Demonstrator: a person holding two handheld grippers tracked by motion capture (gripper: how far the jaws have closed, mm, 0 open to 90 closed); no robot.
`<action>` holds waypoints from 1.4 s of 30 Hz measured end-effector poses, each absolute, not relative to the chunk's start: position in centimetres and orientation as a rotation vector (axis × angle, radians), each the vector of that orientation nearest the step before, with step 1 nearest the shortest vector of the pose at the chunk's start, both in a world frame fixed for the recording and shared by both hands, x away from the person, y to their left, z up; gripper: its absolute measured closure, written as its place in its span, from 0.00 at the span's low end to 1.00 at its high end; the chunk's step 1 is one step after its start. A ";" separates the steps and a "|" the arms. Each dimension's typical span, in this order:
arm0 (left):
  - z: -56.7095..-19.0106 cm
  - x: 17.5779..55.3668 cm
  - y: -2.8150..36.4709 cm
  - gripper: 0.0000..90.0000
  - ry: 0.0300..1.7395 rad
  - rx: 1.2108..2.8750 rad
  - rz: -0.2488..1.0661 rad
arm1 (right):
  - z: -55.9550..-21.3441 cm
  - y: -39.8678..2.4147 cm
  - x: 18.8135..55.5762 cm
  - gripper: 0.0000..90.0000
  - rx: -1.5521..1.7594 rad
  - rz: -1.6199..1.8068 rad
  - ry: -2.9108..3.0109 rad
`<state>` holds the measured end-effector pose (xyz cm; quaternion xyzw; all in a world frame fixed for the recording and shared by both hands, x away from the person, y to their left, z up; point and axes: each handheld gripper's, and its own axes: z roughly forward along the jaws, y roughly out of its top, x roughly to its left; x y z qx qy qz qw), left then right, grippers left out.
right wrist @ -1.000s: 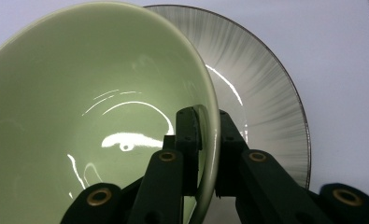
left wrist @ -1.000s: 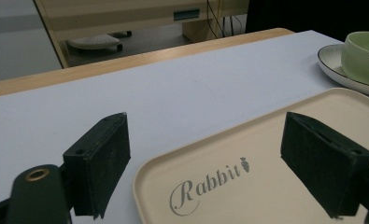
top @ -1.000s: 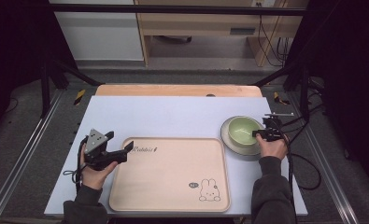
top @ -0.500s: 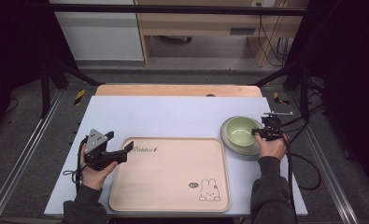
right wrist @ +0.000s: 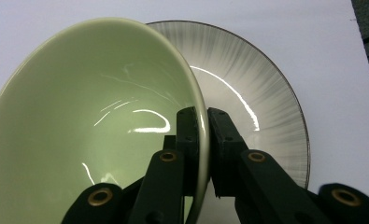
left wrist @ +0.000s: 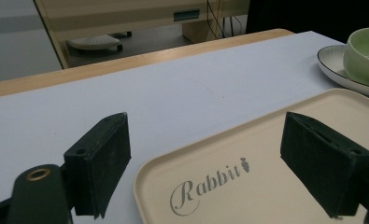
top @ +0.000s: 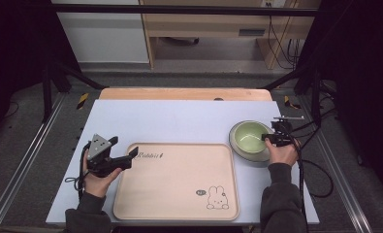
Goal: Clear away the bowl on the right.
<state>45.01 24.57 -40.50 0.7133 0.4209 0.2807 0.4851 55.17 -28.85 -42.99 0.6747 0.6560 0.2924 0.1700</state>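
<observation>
- Your right gripper (right wrist: 203, 140) is clamped on the rim of the green bowl (right wrist: 93, 116): in the right gripper view one black jaw sits inside the bowl wall and the other outside it, with the thin rim pinched between them.
- The bowl is tilted in that grip, its near edge raised in the jaws while its far side leans over the grey plate (right wrist: 266, 102) beneath it.
- In the high view, your right gripper (top: 271, 138) meets the green bowl (top: 249, 137) at the bowl's right edge, so the bowl lies just to the left of your right hand (top: 282, 151), toward the middle of the table.
- The grey plate (top: 257, 156) shows under the bowl as a pale rim on the side nearest you, just off the right edge of the tray (top: 177, 182).
- Your left gripper (left wrist: 205, 163) stands wide open with nothing between its jaws; it straddles the tray's (left wrist: 275, 182) corner bearing the word "Rabbit".
- From the left gripper view, the bowl (left wrist: 365, 56) and plate (left wrist: 334, 63) sit well apart from your left gripper, at the far right across the table (left wrist: 173, 93).
- In the high view your left gripper (top: 126, 159) rests at the tray's near-left corner, well away from the bowl.
</observation>
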 end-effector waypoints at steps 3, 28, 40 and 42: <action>-40.5 45.0 24.5 0.17 1.025 1.737 0.683 | -42.9 -28.9 55.0 0.93 1.898 0.848 1.875; -40.5 45.0 24.5 0.17 1.025 1.740 0.683 | -39.3 -26.3 52.5 0.93 1.745 1.005 1.934; -40.5 45.0 24.5 0.17 1.022 1.739 0.686 | -38.0 -23.6 51.2 0.93 1.633 1.085 2.008; -40.5 45.0 24.5 0.17 1.022 1.739 0.685 | -37.9 -23.1 51.0 0.93 1.611 1.089 2.026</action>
